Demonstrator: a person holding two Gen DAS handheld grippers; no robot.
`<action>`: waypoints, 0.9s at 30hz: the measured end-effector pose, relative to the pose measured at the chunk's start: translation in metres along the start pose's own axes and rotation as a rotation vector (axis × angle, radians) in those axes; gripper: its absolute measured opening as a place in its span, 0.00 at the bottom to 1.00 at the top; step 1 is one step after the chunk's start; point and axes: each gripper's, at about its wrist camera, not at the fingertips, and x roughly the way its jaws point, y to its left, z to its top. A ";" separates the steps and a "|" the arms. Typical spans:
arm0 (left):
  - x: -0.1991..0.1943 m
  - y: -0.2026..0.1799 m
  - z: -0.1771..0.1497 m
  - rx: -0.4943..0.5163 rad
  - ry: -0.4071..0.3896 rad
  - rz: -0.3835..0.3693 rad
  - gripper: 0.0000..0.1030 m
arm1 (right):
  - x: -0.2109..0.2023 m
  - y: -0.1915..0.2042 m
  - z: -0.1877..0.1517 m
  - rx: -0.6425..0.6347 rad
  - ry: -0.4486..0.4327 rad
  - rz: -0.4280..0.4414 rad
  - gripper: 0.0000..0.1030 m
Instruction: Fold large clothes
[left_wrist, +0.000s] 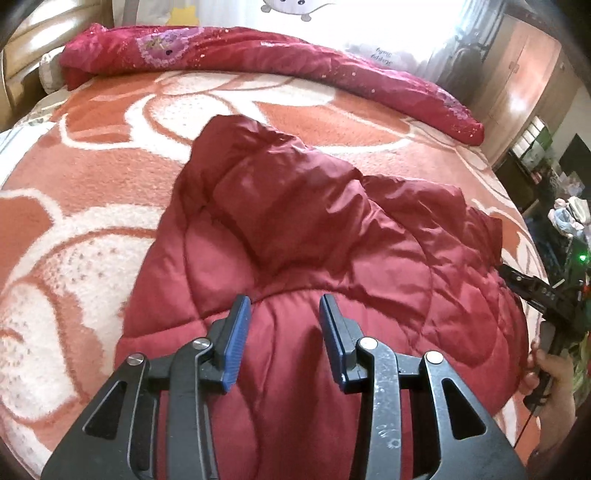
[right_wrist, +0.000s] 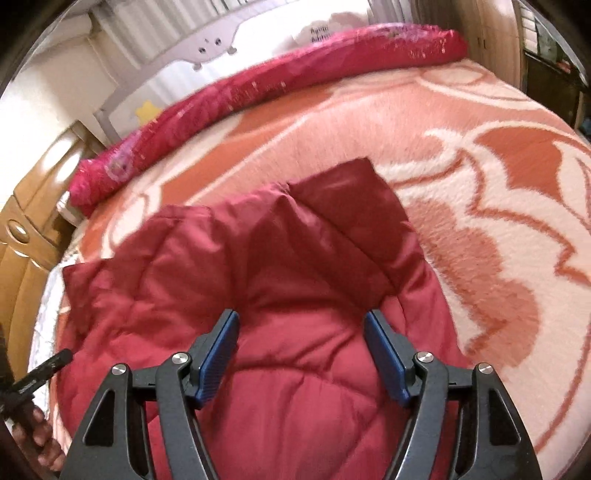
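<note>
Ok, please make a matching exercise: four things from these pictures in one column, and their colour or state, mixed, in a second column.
Things:
1. jacket
2. blanket
3. rolled quilt
4. left gripper

Descriptions:
A. pink, with sparkles, along the far edge of the bed
B. open, holding nothing
C. dark red, quilted, lying rumpled
D. orange and white, fuzzy, covering the bed

Pairs: 1-C, 2-D, 3-A, 4-B
</note>
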 end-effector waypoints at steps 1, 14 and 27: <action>-0.003 0.002 -0.001 -0.003 -0.006 -0.001 0.38 | -0.009 0.000 -0.003 -0.006 -0.010 0.005 0.70; -0.035 0.035 -0.029 -0.062 -0.070 -0.045 0.68 | -0.079 -0.013 -0.061 -0.053 -0.023 0.052 0.73; -0.035 0.068 -0.041 -0.108 -0.037 -0.076 0.78 | -0.086 -0.042 -0.076 -0.010 -0.012 0.078 0.90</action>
